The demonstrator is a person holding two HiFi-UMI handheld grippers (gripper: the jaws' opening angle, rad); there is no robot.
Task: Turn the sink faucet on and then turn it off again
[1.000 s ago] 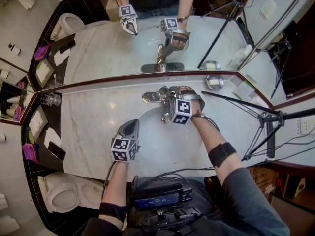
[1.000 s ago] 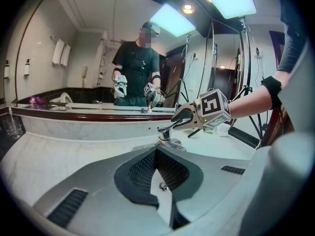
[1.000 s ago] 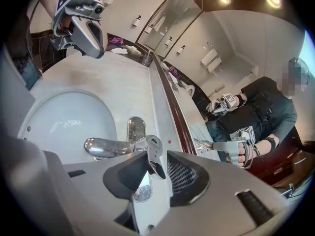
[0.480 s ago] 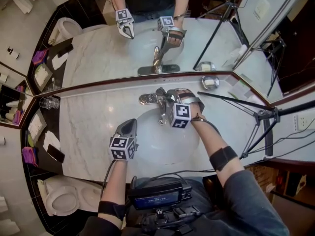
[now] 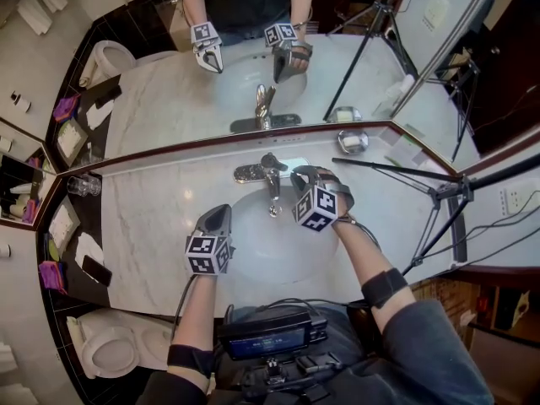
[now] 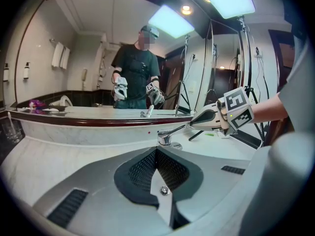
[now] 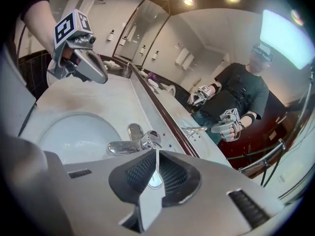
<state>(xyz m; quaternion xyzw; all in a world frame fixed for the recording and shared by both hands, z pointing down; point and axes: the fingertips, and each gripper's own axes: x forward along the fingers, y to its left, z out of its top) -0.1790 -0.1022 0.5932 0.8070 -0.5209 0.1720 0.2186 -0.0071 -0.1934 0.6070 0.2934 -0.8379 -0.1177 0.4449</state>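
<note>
"can you read anything from where you're standing?"

"nothing. the left cube (image 5: 208,254) and the right cube (image 5: 317,208) only carry black-and-white square patterns, no letters or numbers."

"what about the little screen (image 5: 268,342) on the chest pack?"

"it's lit blue, but whatever is on it is too small to read. same with the packets (image 5: 51,273) at the table's end."

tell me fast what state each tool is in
Left tool: closed, holding nothing.
Right tool: jaws have just been closing, now all but shut, nothing between them.
</note>
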